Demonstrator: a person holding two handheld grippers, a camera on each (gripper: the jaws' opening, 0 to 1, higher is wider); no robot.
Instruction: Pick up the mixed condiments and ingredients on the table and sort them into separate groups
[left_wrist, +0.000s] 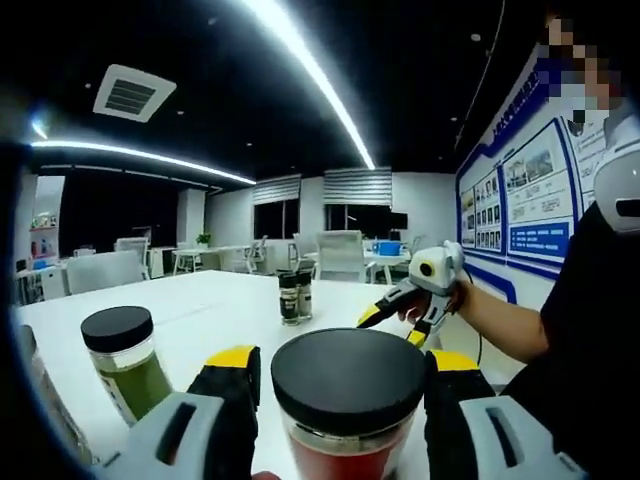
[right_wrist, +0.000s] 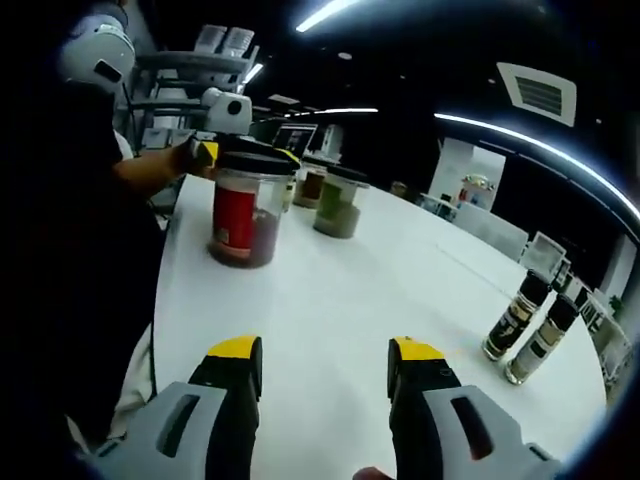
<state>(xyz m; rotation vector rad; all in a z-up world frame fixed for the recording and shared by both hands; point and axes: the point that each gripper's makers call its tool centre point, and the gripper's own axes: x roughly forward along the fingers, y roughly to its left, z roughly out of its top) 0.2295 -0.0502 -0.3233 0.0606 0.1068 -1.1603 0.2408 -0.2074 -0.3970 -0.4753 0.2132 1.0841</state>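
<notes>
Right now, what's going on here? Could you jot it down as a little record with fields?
Surface: white table
Left gripper: jaws either side of the red jar, black lid
Right gripper: open, empty, above bare table
Beside red jar: green jar, black lid
Farther off: two small dark bottles, standing upright together
Sorting: unfinished

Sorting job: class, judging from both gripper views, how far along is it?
Possibly done: two slim bottles stand paired at one end of the white table. In hand: the left gripper is shut on the red-labelled jar. Left: the green-filled jar and another jar stand nearby; the right gripper is open, holding nothing.
</notes>
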